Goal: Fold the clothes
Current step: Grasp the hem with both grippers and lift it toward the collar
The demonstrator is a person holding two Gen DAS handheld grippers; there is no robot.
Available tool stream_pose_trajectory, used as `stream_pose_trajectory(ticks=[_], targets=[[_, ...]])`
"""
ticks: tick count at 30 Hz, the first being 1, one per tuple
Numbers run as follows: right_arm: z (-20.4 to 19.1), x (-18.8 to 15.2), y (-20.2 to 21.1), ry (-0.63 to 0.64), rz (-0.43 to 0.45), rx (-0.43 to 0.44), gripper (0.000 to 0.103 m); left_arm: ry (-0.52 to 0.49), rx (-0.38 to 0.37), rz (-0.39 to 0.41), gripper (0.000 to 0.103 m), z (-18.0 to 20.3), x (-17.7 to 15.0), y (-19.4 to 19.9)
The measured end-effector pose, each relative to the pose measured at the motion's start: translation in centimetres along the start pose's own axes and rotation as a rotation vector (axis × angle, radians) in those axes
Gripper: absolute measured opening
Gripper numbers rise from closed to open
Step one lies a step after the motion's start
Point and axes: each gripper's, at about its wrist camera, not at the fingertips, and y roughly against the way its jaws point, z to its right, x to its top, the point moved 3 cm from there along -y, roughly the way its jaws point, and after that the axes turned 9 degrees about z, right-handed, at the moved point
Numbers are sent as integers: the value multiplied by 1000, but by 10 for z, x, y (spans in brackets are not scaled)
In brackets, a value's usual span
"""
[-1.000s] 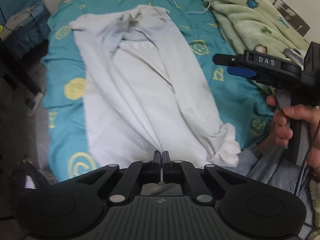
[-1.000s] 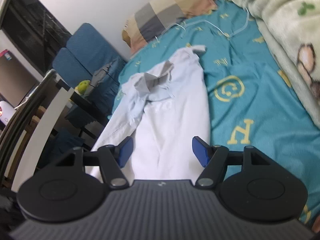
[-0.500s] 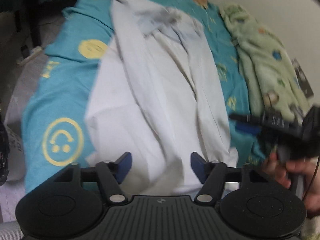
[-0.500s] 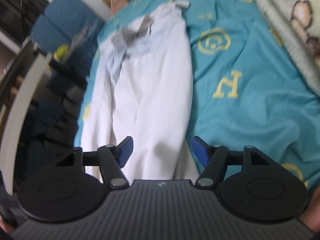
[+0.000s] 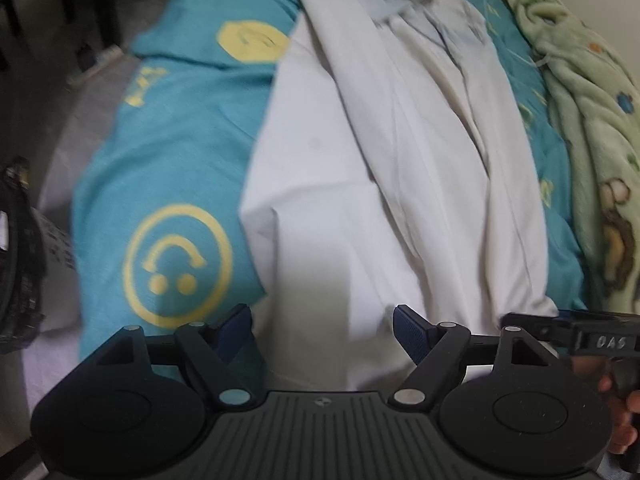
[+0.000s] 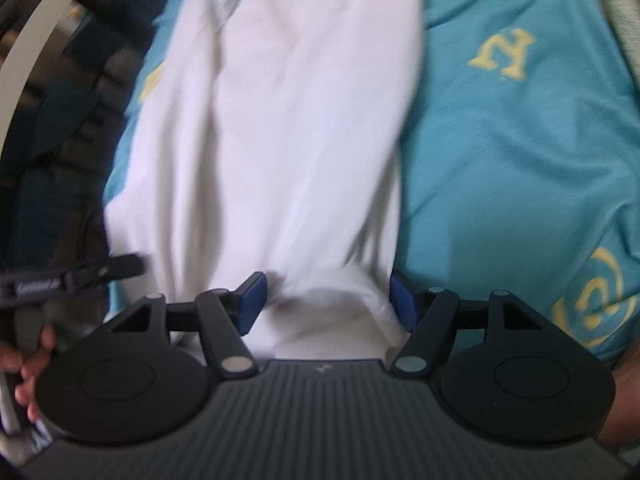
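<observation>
Surface: teal bedsheet (image 5: 172, 152) with yellow smiley prints; green fleece blanket (image 5: 592, 120) along its far side.
Garment: white shirt (image 5: 380, 184) lies lengthwise on the sheet, collar at the far end.
Left gripper (image 5: 322, 330): jaws opening, spread over the near hem, pads not pressing cloth.
Right gripper (image 6: 324, 300): jaws apart, straddling the hem, nothing clamped.
</observation>
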Motion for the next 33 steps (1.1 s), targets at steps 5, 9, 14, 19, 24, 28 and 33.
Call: stream_pose_trajectory(ticks=[5,9,14,19,24,28,33], targets=[[-21,-16,1,115,-20,4,51,-56,-65,-72,73,11,-8,-6],[-22,-14,7,133,9,-7,20,-127,-47,-110,29,20,-17,-9],[-21,-6,38,96,83,60,17,-126,-105,-51,6,24,-18,16],[-7,4,93,35,178,149,16,11,-274,84,5,12,-12,76],[-4,21,142,18,281,222,15,89,-399,237,5,9,-4,154],[-5,18,173,34,338,268,15,76,-453,308,5,33,-14,205],[-2,-21,211,84,369,291,15,33,-498,357,5,58,-65,253]])
